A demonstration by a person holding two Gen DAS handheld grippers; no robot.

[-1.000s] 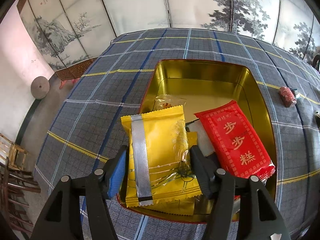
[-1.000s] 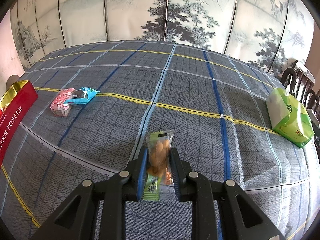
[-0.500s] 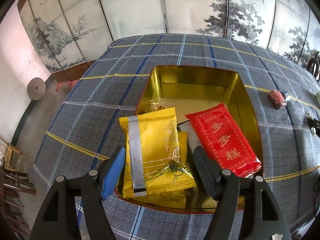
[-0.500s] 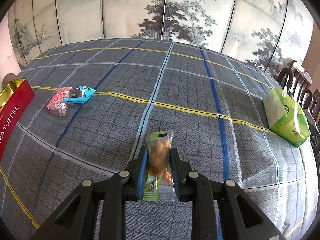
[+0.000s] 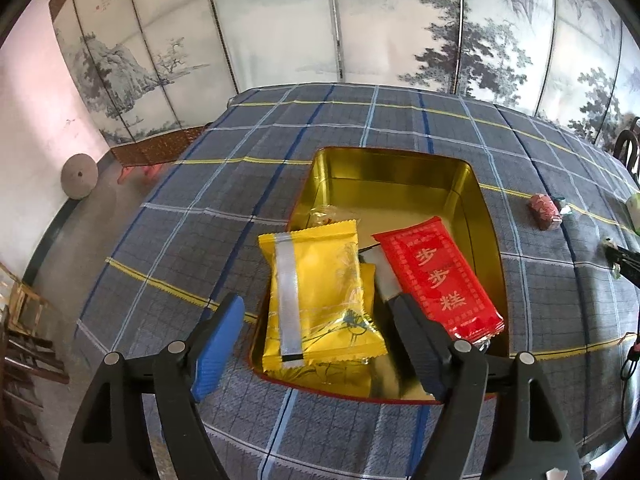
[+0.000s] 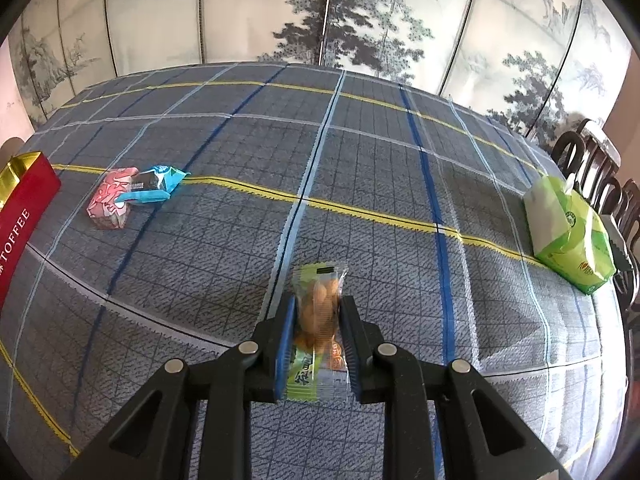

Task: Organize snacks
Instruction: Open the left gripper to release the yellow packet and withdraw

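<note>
A gold-lined tin (image 5: 404, 164) with a red outside sits on the checked tablecloth. In it lie a yellow snack packet (image 5: 320, 296) on another yellow one, a red packet (image 5: 436, 280) and a clear-wrapped snack (image 5: 330, 216). My left gripper (image 5: 320, 340) hovers over the near end of the tin, its jaws opening, clear of the yellow packet on both sides. My right gripper (image 6: 318, 338) is shut on a clear and green packet of nuts (image 6: 318, 312), held above the cloth. A pink packet (image 6: 112, 198) and a blue one (image 6: 154, 186) lie at the left.
The tin's red side (image 6: 22, 220) shows at the left edge of the right wrist view. A green tissue pack (image 6: 568, 232) lies at the right by dark wooden chairs (image 6: 600, 168). A painted folding screen (image 5: 340, 20) stands behind the table.
My left gripper has let go of the yellow packet, spread wider and drawn up and back from the tin. The right gripper keeps its hold on the nut packet and has barely shifted.
</note>
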